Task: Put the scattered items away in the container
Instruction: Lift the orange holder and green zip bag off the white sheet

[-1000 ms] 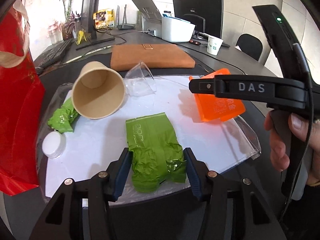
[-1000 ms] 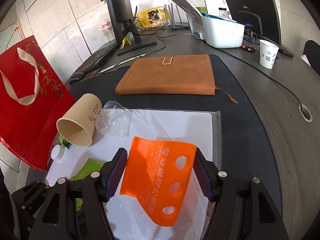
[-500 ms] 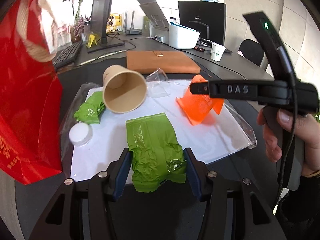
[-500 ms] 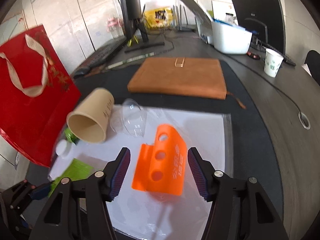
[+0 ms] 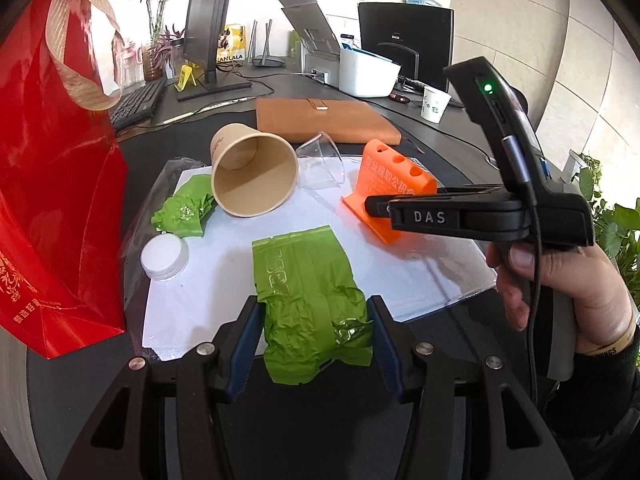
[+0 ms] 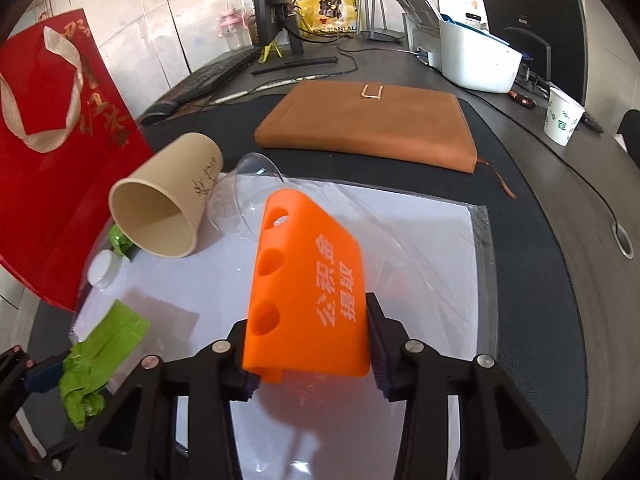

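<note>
My left gripper [image 5: 314, 340] is shut on a crumpled green packet [image 5: 308, 288] and holds it above the white sheet [image 5: 208, 280]. My right gripper [image 6: 308, 354] is shut on an orange plastic piece with round holes [image 6: 308, 292], lifted off the sheet; it also shows in the left wrist view [image 5: 384, 188]. A red gift bag [image 5: 48, 184] stands at the left, also in the right wrist view [image 6: 52, 128]. A tan paper cup [image 5: 252, 176], a clear plastic cup [image 5: 322, 164], a second green wrapper [image 5: 184, 208] and a white lid [image 5: 164, 256] lie on the sheet.
A brown notebook [image 6: 372, 124] lies beyond the sheet. Farther back stand a monitor [image 6: 276, 4], a keyboard [image 6: 216, 76], a white printer [image 6: 476, 60] and a small paper cup [image 6: 562, 120]. A desk cable hole [image 6: 624, 238] is at the right.
Both grippers have risen and pulled back with their loads. The orange piece was lifted off the sheet and tilted upright. The green packet stayed clamped.
</note>
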`<action>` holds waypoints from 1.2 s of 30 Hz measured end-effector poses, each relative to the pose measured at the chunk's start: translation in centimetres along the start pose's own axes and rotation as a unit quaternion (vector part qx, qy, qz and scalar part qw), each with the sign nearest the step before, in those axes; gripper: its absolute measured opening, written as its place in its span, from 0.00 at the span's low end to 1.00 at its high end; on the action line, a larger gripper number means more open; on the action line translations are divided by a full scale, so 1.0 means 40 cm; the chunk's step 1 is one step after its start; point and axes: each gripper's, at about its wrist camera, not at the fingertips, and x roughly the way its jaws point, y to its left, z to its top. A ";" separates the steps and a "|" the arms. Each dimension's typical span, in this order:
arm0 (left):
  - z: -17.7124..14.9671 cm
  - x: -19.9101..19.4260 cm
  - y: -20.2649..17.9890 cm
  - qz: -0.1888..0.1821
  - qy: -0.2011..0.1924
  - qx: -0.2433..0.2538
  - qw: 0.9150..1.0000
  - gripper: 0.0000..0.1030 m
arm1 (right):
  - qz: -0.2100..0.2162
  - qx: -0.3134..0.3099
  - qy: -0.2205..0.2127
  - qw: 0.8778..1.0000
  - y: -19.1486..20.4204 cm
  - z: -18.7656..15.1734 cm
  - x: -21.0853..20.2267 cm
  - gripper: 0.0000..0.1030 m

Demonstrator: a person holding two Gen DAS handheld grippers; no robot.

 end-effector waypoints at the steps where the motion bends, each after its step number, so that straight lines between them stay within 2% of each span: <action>1: 0.000 0.000 0.001 0.001 -0.001 -0.001 1.000 0.55 | 0.004 0.001 -0.004 1.000 0.000 0.002 -0.006 0.45; 12: 0.005 -0.015 0.008 -0.001 -0.009 -0.006 1.000 0.55 | 0.014 -0.014 -0.040 0.999 0.036 0.014 -0.078 0.45; 17: -0.003 -0.045 0.011 -0.001 -0.016 -0.007 1.000 0.55 | 0.013 -0.027 -0.053 0.998 0.070 0.015 -0.110 0.45; 22: -0.019 -0.084 0.026 -0.002 -0.024 -0.013 1.000 0.55 | 0.015 -0.014 -0.056 0.998 0.072 0.004 -0.118 0.45; 28: -0.057 -0.151 0.042 0.010 -0.035 -0.003 0.999 0.55 | 0.018 -0.010 -0.069 0.997 0.105 -0.027 -0.162 0.45; 36: -0.127 -0.267 0.102 0.004 -0.057 -0.030 0.998 0.55 | 0.030 -0.004 -0.092 0.995 0.188 -0.125 -0.265 0.45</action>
